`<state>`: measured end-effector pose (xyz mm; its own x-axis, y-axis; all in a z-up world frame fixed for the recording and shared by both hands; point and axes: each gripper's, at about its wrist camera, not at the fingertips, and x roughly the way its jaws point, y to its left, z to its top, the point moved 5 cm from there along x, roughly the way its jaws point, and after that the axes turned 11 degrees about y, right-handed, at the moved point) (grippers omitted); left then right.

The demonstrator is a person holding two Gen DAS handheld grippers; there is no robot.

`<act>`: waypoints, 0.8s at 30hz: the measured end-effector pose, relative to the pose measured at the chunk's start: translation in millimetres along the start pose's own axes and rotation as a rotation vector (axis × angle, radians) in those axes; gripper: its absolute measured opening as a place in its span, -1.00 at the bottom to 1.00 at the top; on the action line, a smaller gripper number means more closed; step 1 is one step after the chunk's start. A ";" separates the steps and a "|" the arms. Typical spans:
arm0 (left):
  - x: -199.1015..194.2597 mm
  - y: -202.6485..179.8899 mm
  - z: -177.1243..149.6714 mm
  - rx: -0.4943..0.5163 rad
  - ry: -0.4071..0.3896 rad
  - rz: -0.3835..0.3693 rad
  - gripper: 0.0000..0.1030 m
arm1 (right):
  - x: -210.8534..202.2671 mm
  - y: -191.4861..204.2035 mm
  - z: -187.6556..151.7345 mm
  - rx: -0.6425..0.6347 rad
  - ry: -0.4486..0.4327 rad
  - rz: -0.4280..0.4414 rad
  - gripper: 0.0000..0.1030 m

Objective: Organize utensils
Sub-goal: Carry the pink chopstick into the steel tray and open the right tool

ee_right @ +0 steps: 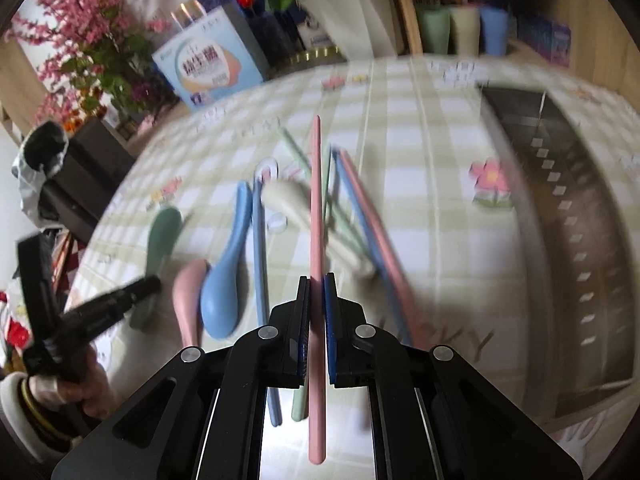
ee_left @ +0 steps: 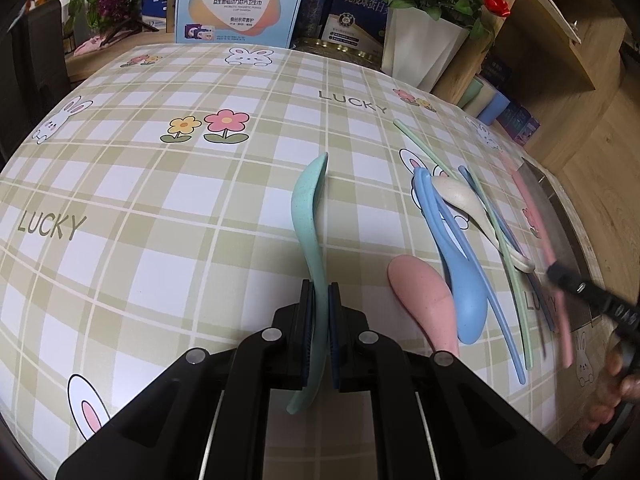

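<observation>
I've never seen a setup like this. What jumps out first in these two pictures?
Each black claw is pinching a pastel utensil: the left claw holds a mint green spoon, the right claw a pink chopstick. Between them on the checked bunny tablecloth lies a jumble of blue, pink and cream spoons and chopsticks.

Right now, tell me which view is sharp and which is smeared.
Left wrist view: sharp on the green spoon in the left gripper and on the tablecloth, smeared only at the right edge. Right wrist view: motion-blurred across the table; only the right gripper and its pink chopstick stay crisp.
</observation>
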<state>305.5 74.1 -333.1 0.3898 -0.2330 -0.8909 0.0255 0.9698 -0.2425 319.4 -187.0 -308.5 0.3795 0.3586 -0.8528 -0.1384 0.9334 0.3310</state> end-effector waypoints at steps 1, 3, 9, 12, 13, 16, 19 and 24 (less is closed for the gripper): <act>0.3 0.5 0.7 -0.001 0.002 -0.001 -0.85 | -7.7 -2.9 5.2 0.001 -0.026 -0.007 -0.87; 0.5 0.1 1.4 0.000 0.004 0.001 -0.85 | -21.9 -12.9 15.4 0.009 -0.069 -0.027 -0.87; 1.3 -0.6 1.6 -0.004 0.003 0.010 -0.85 | -49.6 -75.7 32.7 0.021 -0.127 -0.230 -0.87; 1.3 -0.8 1.4 -0.006 0.004 0.014 -0.85 | -43.2 -114.6 31.8 0.051 -0.068 -0.318 -0.87; 1.5 -0.8 1.4 -0.006 0.004 0.015 -0.85 | -41.4 -122.1 31.9 0.055 -0.052 -0.336 -0.87; 1.6 -1.1 2.3 -0.005 0.006 0.020 -0.85 | -35.4 -145.6 28.3 0.074 -0.006 -0.385 -0.87; 1.4 -0.6 1.7 -0.003 0.007 0.025 -0.85 | -27.9 -153.3 24.8 0.077 0.024 -0.404 -0.87; 1.2 -0.5 1.9 -0.001 0.007 0.026 -0.85 | -15.2 -152.0 22.4 0.092 0.056 -0.406 -0.87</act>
<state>307.7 73.5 -333.3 0.3838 -0.2080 -0.8997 0.0143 0.9755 -0.2194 355.1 -334.5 -336.8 0.3362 -0.0365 -0.9411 0.0955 0.9954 -0.0045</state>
